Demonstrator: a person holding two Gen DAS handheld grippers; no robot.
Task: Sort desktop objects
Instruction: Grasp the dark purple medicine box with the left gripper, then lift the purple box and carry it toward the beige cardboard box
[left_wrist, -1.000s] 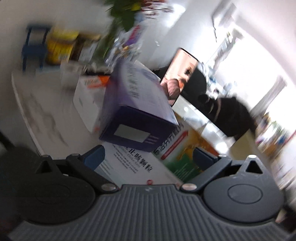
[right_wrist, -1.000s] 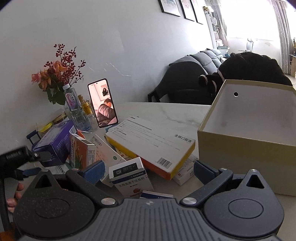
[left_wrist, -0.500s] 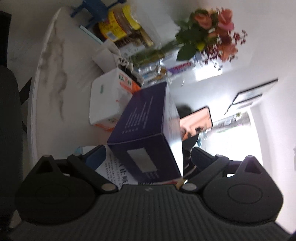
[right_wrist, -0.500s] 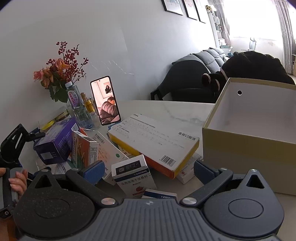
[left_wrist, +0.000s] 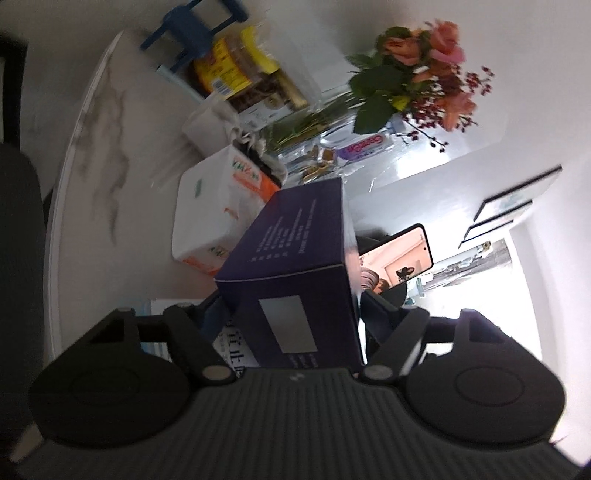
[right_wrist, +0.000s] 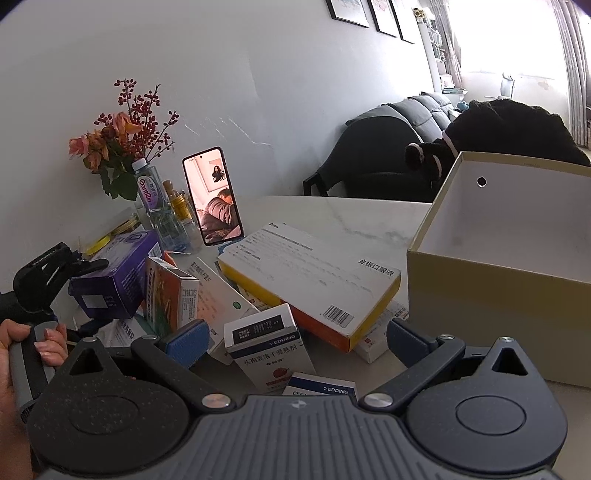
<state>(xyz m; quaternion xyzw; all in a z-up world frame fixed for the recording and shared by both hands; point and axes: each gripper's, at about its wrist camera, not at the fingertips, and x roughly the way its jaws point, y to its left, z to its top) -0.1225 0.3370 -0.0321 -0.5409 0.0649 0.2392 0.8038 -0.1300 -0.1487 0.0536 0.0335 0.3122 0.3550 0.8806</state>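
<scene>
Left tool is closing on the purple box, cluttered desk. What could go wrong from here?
1. The left tool, jaws closing, takes only the near end of the purple box, so the box may pivot or slip when lifted.
2. The box sits close against the white-and-orange box and the upright orange-green box; lifting could knock either over.

We see a dark purple box (left_wrist: 295, 273) with a pale label on its near end, lying among the pile at the table's left. Right of it stands an orange-and-green carton (right_wrist: 166, 295), then a big flat white-and-yellow box (right_wrist: 310, 277) lies tilted across smaller white cartons (right_wrist: 266, 343).
</scene>
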